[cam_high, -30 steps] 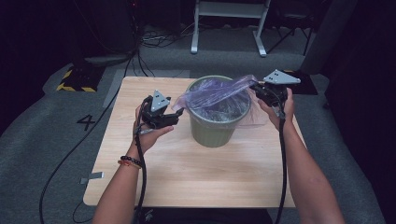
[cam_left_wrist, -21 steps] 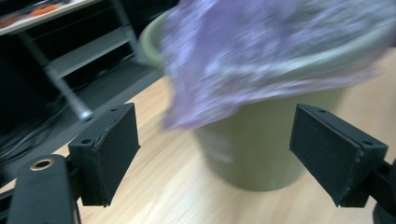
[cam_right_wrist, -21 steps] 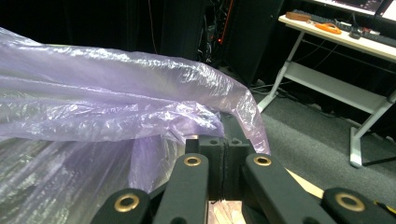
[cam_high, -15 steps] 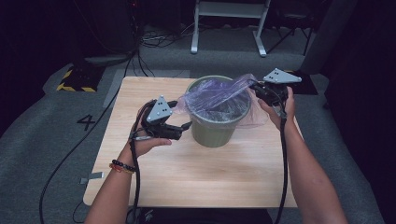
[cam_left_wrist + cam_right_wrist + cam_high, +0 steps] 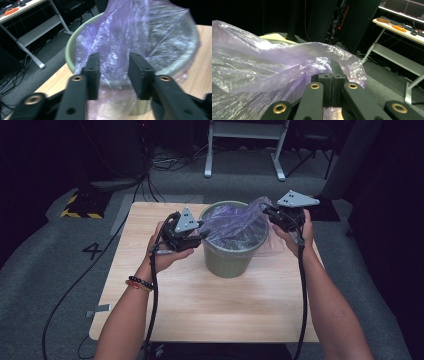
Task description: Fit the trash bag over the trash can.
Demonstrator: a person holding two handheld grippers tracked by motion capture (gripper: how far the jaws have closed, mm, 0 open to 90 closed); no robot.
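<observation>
I am working two hand-held tools over a pale wooden counter (image 5: 165, 310), fitting a thin purple plastic liner bag (image 5: 234, 222) into a green waste bin (image 5: 227, 262) that stands upright near the middle of the counter. The bag sits partly inside the bin, its top edge crumpled and draped across the rim, with a loose flap hanging outside on the right. My right tool (image 5: 280, 217) is pinched tight on the far right edge of the bag; in the right gripper view its jaws meet with the film bunched between them (image 5: 319, 66). My left tool (image 5: 197, 234) sits at the left rim of the bin; in the left gripper view its jaws stand a moderate way apart and have just been closing, with bag film (image 5: 113, 75) lying between them, though the pads do not look pressed on it yet. I judge the main risk is the film: it is thin and slippery, so if the left tool shuts on a loose fold and not the hem, the edge could slide out when I stretch it. Pulling both hands apart too hard could tear the bag or tip the light bin, and the right side could slip back off the rim.
</observation>
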